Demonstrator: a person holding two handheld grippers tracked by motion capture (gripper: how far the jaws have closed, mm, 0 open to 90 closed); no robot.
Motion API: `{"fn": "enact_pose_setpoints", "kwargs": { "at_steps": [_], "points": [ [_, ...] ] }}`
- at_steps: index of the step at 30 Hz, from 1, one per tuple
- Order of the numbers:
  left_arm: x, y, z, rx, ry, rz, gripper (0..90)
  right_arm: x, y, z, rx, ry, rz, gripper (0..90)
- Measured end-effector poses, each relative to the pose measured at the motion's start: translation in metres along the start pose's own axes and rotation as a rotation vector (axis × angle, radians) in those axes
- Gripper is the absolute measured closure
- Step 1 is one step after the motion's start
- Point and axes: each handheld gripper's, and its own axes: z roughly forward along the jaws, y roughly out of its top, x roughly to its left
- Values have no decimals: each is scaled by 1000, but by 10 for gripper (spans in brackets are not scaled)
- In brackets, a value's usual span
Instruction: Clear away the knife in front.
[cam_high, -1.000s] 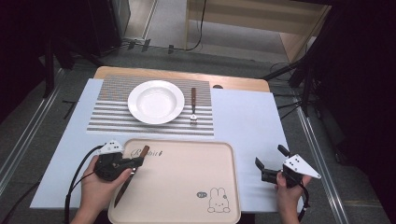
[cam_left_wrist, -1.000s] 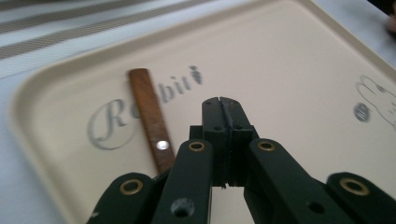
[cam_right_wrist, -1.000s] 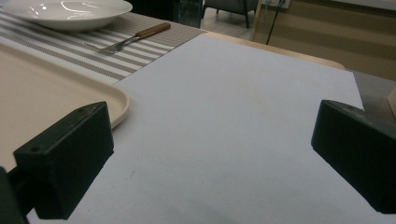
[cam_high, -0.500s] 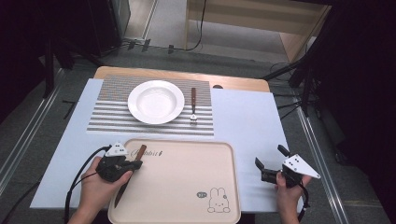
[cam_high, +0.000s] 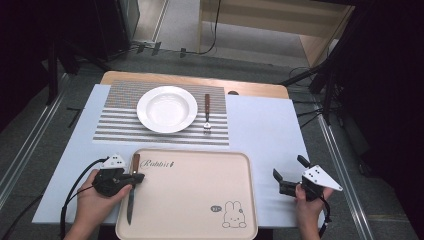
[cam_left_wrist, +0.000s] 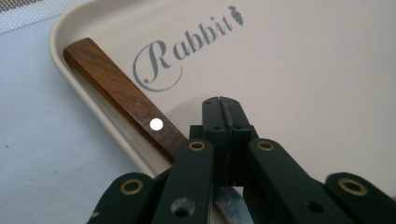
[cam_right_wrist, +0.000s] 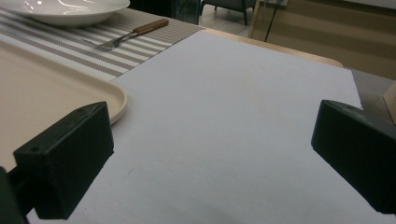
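A wooden-handled knife (cam_high: 131, 200) lies along the left inside edge of the beige Rabbit tray (cam_high: 200, 200), blade toward the person. My left gripper (cam_high: 140, 177) hovers low over the knife where handle meets blade. In the left gripper view the gripper (cam_left_wrist: 222, 105) has its pads pressed together with nothing between them, and the knife handle (cam_left_wrist: 116, 93) runs beneath them. My right gripper (cam_high: 287, 167) rests at the table's right, jaws wide open over bare white surface. The right gripper view shows the gripper (cam_right_wrist: 212, 154) holding nothing.
A white plate (cam_high: 166, 108) and a fork (cam_high: 206, 112) sit on a striped placemat (cam_high: 120, 125) beyond the tray. The right gripper view has the tray's corner (cam_right_wrist: 114, 100), the fork (cam_right_wrist: 135, 32) and the plate (cam_right_wrist: 60, 9) at its upper left.
My left hand has shifted a little and sunk lower over the tray's left edge. The knife now lies straighter along that edge. The right hand has stayed put.
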Motion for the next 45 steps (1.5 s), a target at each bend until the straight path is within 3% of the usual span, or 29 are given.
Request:
{"fn": "enact_pose_setpoints", "kwargs": {
  "at_steps": [3,6,7,11,12,15,16,18,22,25,26,28,31,40,45],
  "points": [
    [3,-2,-3,-8,8,2,891,0,0,0,0,0,0,0],
    [5,-4,-6,-46,-18,-9,885,0,0,0,0,0,-3,0],
    [5,-4,-7,-64,-22,-17,809,0,0,0,0,-1,-3,0],
    [7,-3,-14,-133,-57,-43,702,0,0,0,1,-4,-3,0],
    [6,-2,-16,-159,-32,-25,659,0,0,1,4,-6,-5,0],
    [7,-2,-19,-192,-26,-25,570,0,0,1,6,-9,-6,0],
    [9,-2,-23,-232,-18,-44,522,0,0,1,6,-13,-4,0],
    [11,-1,-26,-253,-22,-62,473,0,0,0,7,-15,-2,0],
    [18,-3,-36,-317,7,-88,279,-1,0,0,3,-18,10,0],
    [20,-5,-40,-347,7,-91,162,-2,0,0,4,-20,15,0],
    [22,-6,-42,-357,-3,-92,162,-2,0,0,4,-20,15,0],
    [26,-8,-50,-401,-1,-98,104,-1,0,0,6,-20,12,0],
    [29,-10,-54,-416,-6,-99,5,-1,0,-1,12,-15,17,0],
    [39,-18,-63,-453,58,-84,0,-3,2,-4,6,-19,44,0],
    [44,-20,-66,-459,98,-96,0,-4,2,-5,-4,-23,51,0]
  ]
}}
